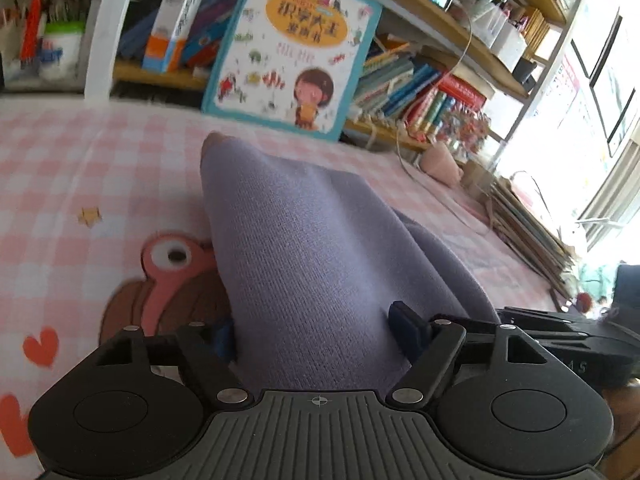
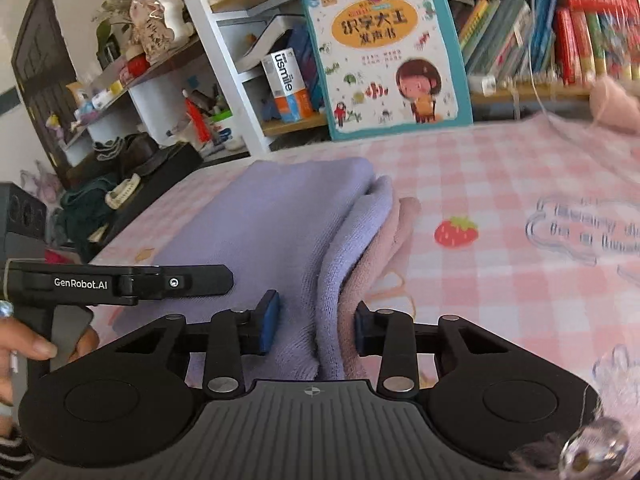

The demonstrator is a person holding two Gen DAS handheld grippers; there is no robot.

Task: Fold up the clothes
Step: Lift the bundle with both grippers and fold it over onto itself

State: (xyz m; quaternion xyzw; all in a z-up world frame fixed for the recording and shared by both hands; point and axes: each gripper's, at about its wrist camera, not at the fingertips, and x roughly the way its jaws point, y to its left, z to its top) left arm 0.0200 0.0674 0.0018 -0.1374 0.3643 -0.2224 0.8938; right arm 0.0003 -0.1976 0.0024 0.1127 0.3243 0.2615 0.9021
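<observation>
- lilac knit garment (image 2: 280, 216) lies on a pink checked cloth (image 2: 500, 184) printed with cartoon figures, which covers the worktop. it is already doubled over into a thick, soft bundle.
- a pinkish layer (image 2: 394, 240) shows under the bundle's right edge; whether it belongs to the same garment or is a second piece cannot be told.
- judged by its look, the knit is light, limp and stretchy. it should sag where unsupported and needs no care against breakage. stacked layers may slide apart, so a hold on the folded edge, through all layers, seems safest.
- left tool (image 1: 312, 340): its blue pads sit wide apart, and a broad band of the knit fills the space between them, rising away from the camera in a taut, peaked ridge. it appears to be grasping the fabric, though the left pad is largely hidden behind the cloth.
- right tool (image 2: 316, 328): part open, its blue pads (image 2: 269, 320) straddle the near folded edge of the bundle. the left pad rests against the lilac layer and the right against the pinkish one. a gap shows by the left pad, so it looks released rather than clenched.
- behind the worktop, a large children's book (image 2: 384, 52) stands propped against crowded bookshelves (image 1: 440, 80).
</observation>
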